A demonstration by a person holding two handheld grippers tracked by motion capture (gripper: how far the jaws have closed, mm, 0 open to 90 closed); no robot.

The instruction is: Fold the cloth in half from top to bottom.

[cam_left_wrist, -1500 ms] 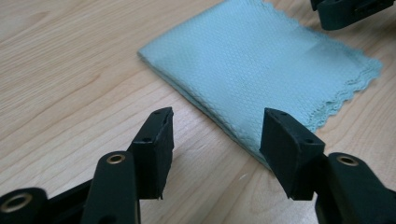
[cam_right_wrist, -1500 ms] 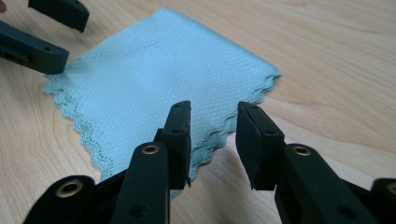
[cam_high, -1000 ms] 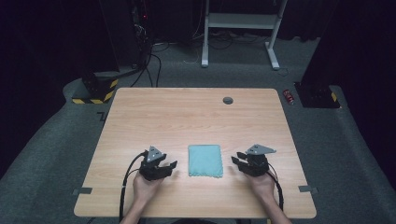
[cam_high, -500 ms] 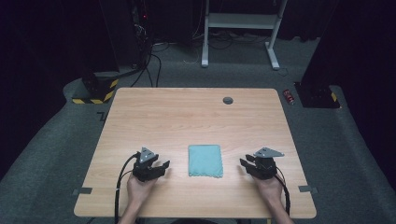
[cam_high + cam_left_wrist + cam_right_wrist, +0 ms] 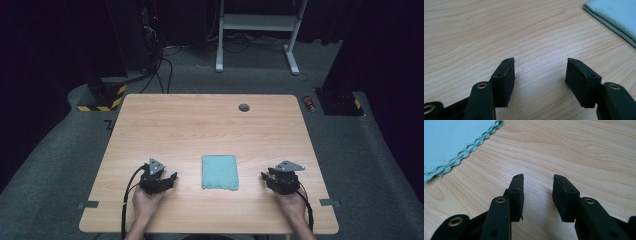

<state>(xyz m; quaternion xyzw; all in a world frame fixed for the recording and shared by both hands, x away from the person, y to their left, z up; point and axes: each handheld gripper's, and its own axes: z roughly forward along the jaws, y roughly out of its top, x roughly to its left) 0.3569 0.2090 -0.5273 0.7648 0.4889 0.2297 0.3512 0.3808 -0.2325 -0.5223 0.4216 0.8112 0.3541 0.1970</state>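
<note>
Pale wood-grain counter [image 5: 200,130] carried a folded teal cloth [image 5: 219,172] lying flat near its front edge, its slightly longer axis running away from the person, and both grippers rested on the wood level with it. Left of the cloth sat the left gripper [image 5: 172,177], its jaws parted and empty over bare wood; right of the cloth sat the right gripper [image 5: 264,176], its jaws narrower, having just been opening, with nothing between them. Each pair pointed inward at the cloth, and both stood about equally near it, clear of its edges.
</note>
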